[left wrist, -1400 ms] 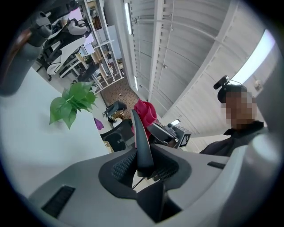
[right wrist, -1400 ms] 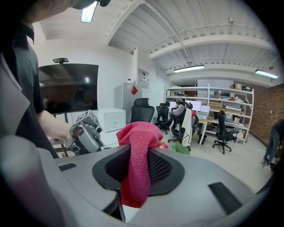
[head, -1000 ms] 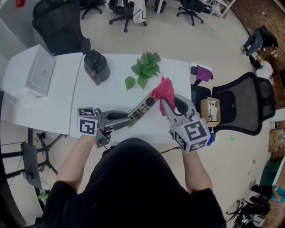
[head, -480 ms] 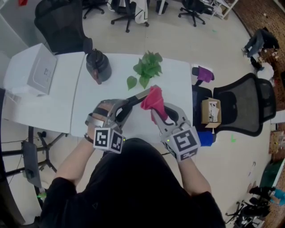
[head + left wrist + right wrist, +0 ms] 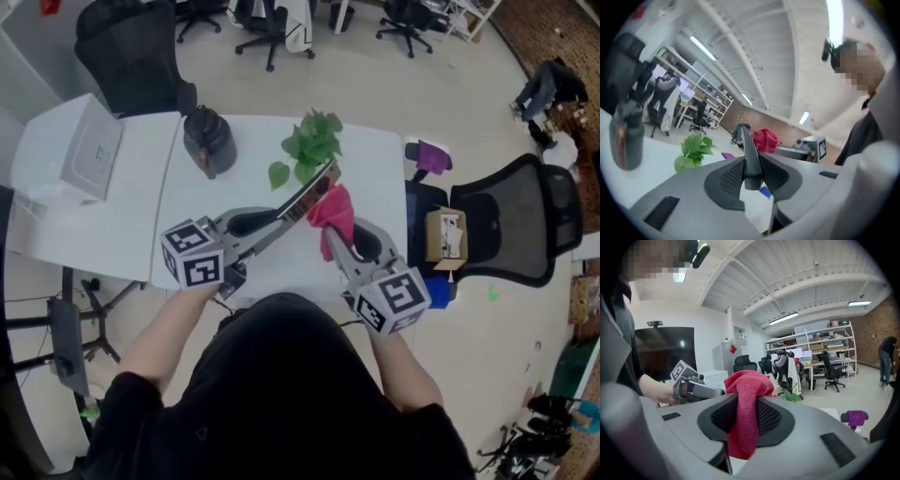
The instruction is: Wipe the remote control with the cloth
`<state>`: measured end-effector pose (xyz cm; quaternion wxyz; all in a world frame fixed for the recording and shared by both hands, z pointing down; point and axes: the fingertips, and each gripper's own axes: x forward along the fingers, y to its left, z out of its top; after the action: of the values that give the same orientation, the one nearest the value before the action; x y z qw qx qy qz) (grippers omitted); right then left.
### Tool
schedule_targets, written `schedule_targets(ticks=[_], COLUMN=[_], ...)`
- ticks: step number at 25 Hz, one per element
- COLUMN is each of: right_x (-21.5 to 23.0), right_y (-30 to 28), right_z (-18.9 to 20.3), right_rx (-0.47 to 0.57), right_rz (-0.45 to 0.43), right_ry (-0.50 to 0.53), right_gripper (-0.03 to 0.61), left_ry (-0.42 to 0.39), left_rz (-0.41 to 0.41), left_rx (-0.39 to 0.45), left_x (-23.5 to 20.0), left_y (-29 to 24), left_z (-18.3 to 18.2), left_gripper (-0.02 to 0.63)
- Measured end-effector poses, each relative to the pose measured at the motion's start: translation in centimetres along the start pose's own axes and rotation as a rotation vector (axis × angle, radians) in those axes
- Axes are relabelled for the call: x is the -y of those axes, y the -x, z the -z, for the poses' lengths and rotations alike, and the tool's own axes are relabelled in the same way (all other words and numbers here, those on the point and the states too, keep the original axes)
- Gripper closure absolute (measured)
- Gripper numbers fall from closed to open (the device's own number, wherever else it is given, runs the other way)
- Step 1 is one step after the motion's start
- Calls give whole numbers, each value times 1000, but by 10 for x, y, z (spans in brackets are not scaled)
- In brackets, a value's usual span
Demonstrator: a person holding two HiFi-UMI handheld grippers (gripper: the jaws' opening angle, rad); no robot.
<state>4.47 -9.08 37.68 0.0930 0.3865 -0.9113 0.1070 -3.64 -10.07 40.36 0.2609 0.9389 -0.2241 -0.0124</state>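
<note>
At the desk's (image 5: 187, 211) left end sat a white box (image 5: 89, 150), closed. Near the far edge stood a dark jug (image 5: 206, 141) with its lid on, so its contents could not be seen. A sprig of green leaves (image 5: 307, 145) lay further right along that same edge.

Over the desk's middle, the left gripper (image 5: 274, 222) had its jaws clamped on the near end of the remote control (image 5: 307, 195), which slanted away toward the leaves, off the desktop. The right gripper (image 5: 336, 242) pinched the red cloth (image 5: 333, 208) between its jaws. The bunched top of the cloth sat at the right side of the remote's far half, touching or just beside it; which, the pictures did not settle.

Past the right edge were a small cardboard box (image 5: 443, 234) – its contents too small to make out – a purple object (image 5: 431, 155) and a black office chair (image 5: 511, 220).

The left gripper view showed the remote edge-on, a thin dark blade rising from the jaws, with the cloth beyond it to the right. The right gripper view showed the cloth hanging down through the jaws – and, at its left, the hand (image 5: 656, 391) carrying the other gripper.
</note>
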Motion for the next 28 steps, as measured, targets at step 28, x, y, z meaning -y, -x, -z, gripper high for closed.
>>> schedule_targets(ticks=[28], right_x=[12], right_y=[9], right_z=[-30], right_rx=[298], right_rz=[-426], right_ry=[-490], right_gripper=[485], left_ry=[651], left_rz=[650], left_rx=[169], left_x=[65], left_y=[27], left_z=[-10], left_gripper=[517])
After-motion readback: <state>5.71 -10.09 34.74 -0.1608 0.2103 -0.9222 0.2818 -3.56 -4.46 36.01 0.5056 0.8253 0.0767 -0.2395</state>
